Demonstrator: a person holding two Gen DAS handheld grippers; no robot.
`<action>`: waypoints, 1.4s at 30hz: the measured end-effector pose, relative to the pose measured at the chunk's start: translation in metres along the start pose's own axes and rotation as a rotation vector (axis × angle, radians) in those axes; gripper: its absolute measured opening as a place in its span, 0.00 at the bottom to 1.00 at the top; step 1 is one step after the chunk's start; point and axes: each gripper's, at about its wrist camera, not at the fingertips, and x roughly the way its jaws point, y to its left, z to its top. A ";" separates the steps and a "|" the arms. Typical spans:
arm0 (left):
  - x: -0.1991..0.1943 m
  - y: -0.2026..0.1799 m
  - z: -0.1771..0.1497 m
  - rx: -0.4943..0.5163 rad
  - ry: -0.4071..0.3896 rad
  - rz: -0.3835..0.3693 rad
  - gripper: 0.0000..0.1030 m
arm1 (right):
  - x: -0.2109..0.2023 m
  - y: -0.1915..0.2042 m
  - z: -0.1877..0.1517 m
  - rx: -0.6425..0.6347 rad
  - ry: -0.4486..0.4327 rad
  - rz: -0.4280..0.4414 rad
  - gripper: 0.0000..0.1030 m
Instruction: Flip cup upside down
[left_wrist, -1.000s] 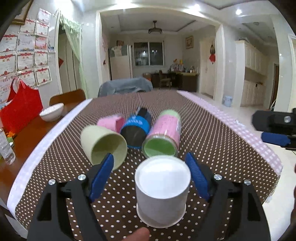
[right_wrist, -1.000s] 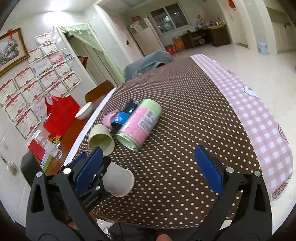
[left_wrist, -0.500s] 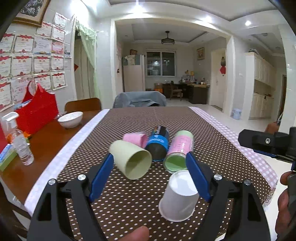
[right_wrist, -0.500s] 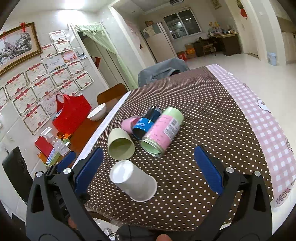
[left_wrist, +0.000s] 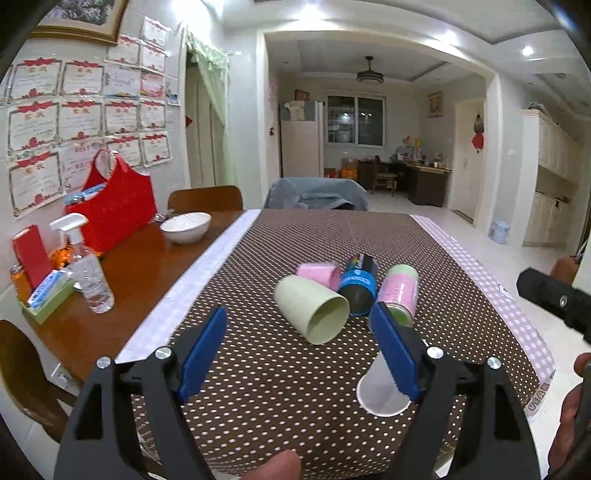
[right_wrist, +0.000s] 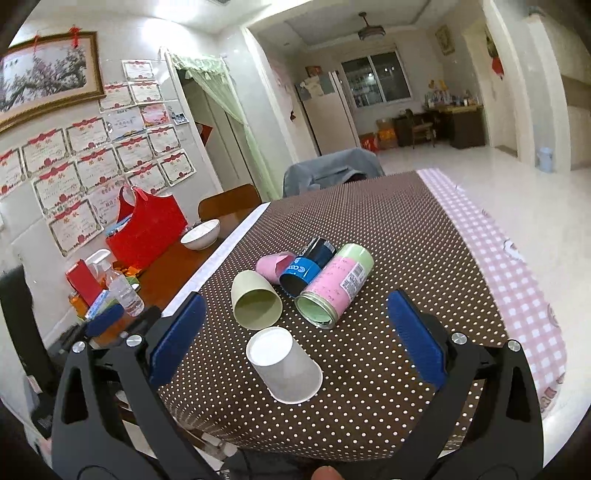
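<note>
A white paper cup (right_wrist: 284, 363) stands upside down on the brown dotted tablecloth (right_wrist: 388, 229) near the front edge. In the left wrist view the cup (left_wrist: 378, 391) is partly hidden behind my right blue finger. My left gripper (left_wrist: 299, 345) is open and empty, raised back from the cup. My right gripper (right_wrist: 291, 334) is open and empty, above and in front of the cup.
Behind the white cup lie a pale green cup (right_wrist: 255, 302), a pink cup (right_wrist: 271, 266), a blue-black can (right_wrist: 308, 267) and a pink-green can (right_wrist: 334, 286). On the bare wood at left are a white bowl (left_wrist: 184, 226), a spray bottle (left_wrist: 86, 271) and a red bag (left_wrist: 110, 206).
My left gripper has let go of the white cup and pulled up and back to the left. The cup now stands alone, upside down. The right gripper has drawn back slightly.
</note>
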 end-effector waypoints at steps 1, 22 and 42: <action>-0.005 0.002 0.001 -0.001 -0.009 0.006 0.77 | -0.004 0.005 -0.001 -0.018 -0.009 -0.007 0.94; -0.073 0.008 -0.002 0.011 -0.097 0.049 0.77 | -0.034 0.048 -0.022 -0.162 -0.060 -0.092 0.94; -0.073 0.005 -0.003 0.012 -0.077 0.036 0.77 | -0.030 0.052 -0.025 -0.167 -0.057 -0.097 0.94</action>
